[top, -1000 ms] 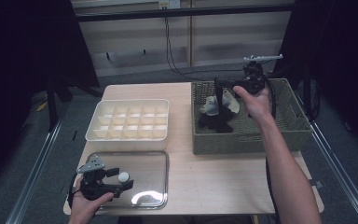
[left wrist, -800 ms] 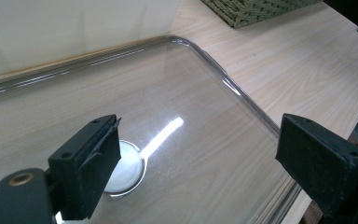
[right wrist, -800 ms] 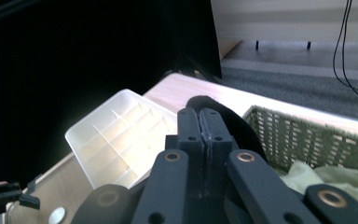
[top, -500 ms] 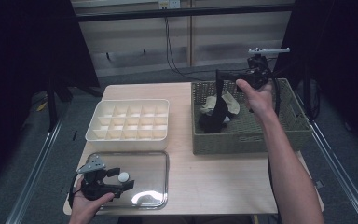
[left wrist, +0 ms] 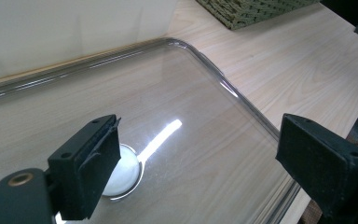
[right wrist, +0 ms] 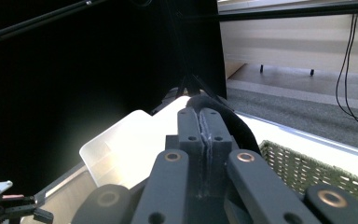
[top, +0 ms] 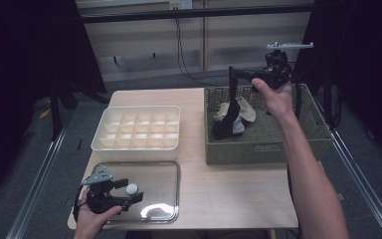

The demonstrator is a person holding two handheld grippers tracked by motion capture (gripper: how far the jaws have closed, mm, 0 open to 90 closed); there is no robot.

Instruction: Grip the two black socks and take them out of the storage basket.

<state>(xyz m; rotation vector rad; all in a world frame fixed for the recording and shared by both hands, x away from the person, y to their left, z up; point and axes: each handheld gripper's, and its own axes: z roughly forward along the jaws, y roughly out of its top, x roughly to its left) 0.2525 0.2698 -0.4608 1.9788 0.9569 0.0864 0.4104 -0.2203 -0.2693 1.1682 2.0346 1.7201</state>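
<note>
Dangling from the clamped right hand-held gripper, a black sock (left hand-held gripper gapes empty).

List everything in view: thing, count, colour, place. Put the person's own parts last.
Table: one, light wood, centre of the high view.
Basket: one, olive-green woven, right side of the table.
Black sock: one, black, hanging from the right gripper's shut jaws over the basket, its lower end among the pile.
Other socks: a small pile, cream and grey, inside the basket; count unclear.
Divided tray: one, cream-white, many compartments, left of the basket.
Clear lid: one, transparent, flat on the table in front of the divided tray.
White knob: one, white, on the clear lid beside the left gripper.
Left gripper: one, black, jaws wide apart over the clear lid.
Right gripper: one, black, raised above the basket.
Forearms: two, entering from the bottom edge.
</note>
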